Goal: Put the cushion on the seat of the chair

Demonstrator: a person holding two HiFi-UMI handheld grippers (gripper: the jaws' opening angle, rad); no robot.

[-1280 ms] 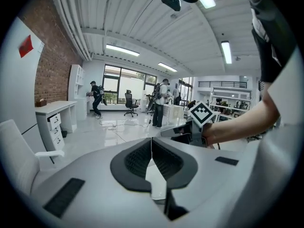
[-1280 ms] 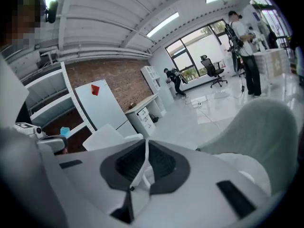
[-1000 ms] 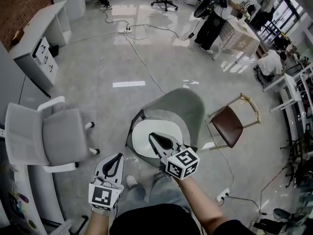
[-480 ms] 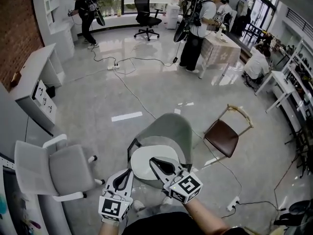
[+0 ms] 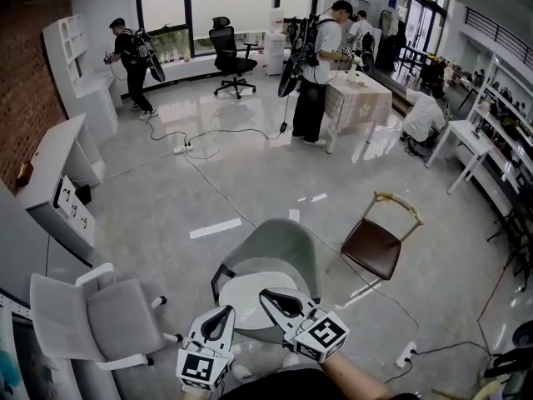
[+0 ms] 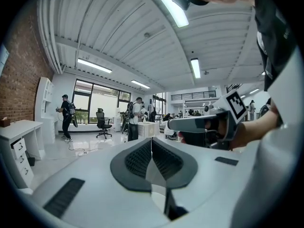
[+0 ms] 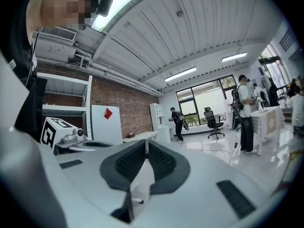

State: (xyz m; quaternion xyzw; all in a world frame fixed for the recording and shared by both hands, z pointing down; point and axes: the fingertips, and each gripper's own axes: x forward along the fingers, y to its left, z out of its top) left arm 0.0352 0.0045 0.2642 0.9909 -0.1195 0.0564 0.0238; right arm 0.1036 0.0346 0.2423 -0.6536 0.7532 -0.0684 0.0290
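Note:
A white round cushion (image 5: 244, 294) lies on the seat of the grey-green shell chair (image 5: 279, 247), low in the head view. My left gripper (image 5: 227, 310) is just left of the chair's front, shut and holding nothing. My right gripper (image 5: 266, 293) hangs over the cushion's right half, also shut and holding nothing. In the left gripper view the left gripper (image 6: 151, 139) points level across the room, with the right gripper's body (image 6: 209, 125) at its right. In the right gripper view the right gripper (image 7: 146, 142) shows its pads together, and the left gripper's marker cube (image 7: 53, 129) is at the left.
A white office chair (image 5: 93, 319) stands to the left, and a brown-seated wooden chair (image 5: 373, 247) to the right. Cables (image 5: 218, 188) run over the glossy floor, with a power strip (image 5: 405, 355) at the right. White desks (image 5: 52, 161) line the left wall. Several people stand at the back.
Both grippers have risen from over the cushion and stay shut. The head view has tilted up, so the chair sits lower in it and more of the room shows.

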